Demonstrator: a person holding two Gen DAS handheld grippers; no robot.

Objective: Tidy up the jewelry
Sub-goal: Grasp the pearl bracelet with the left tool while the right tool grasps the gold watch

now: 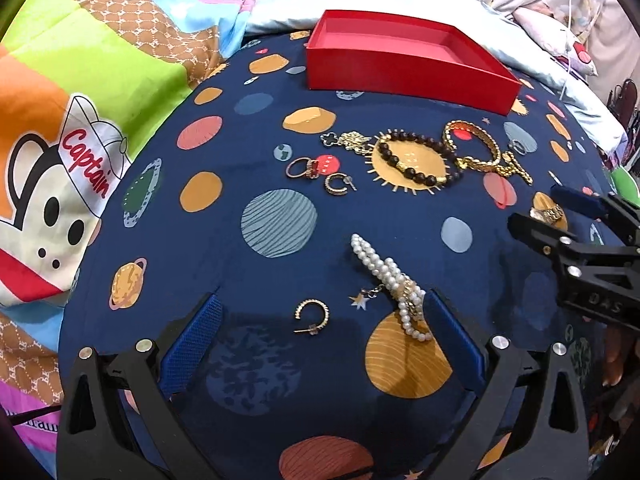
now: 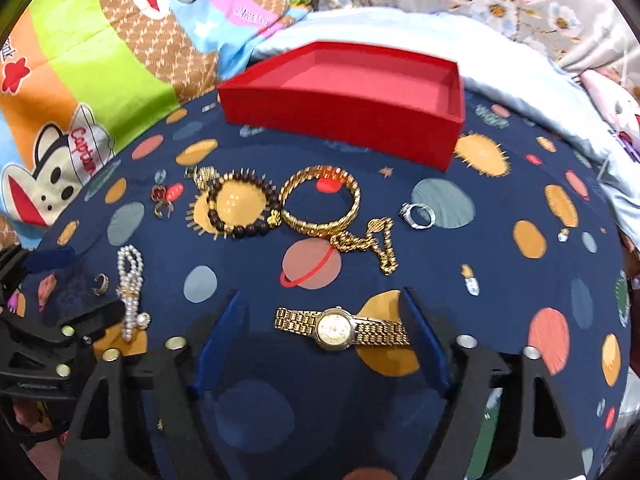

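Observation:
An empty red box (image 1: 404, 60) (image 2: 344, 100) stands at the back of the navy planet-print cloth (image 1: 276, 220). My left gripper (image 1: 324, 312) is open, low over the cloth, with a gold hoop earring (image 1: 312, 314) between its fingers and a pearl bracelet (image 1: 394, 284) by its right finger. My right gripper (image 2: 320, 320) is open around a gold watch (image 2: 340, 326); it also shows at the right edge of the left wrist view (image 1: 552, 216). A dark bead bracelet (image 2: 240, 208), a gold bangle (image 2: 320, 200), a gold chain (image 2: 372, 244) and a silver ring (image 2: 418, 214) lie further back.
Small rings and earrings (image 1: 320, 174) and a gold charm piece (image 1: 348, 142) lie left of the bead bracelet. A bright cartoon-monkey quilt (image 1: 80, 120) lies to the left, a pale blue pillow (image 1: 400, 0) and floral bedding (image 2: 500, 4) behind the box.

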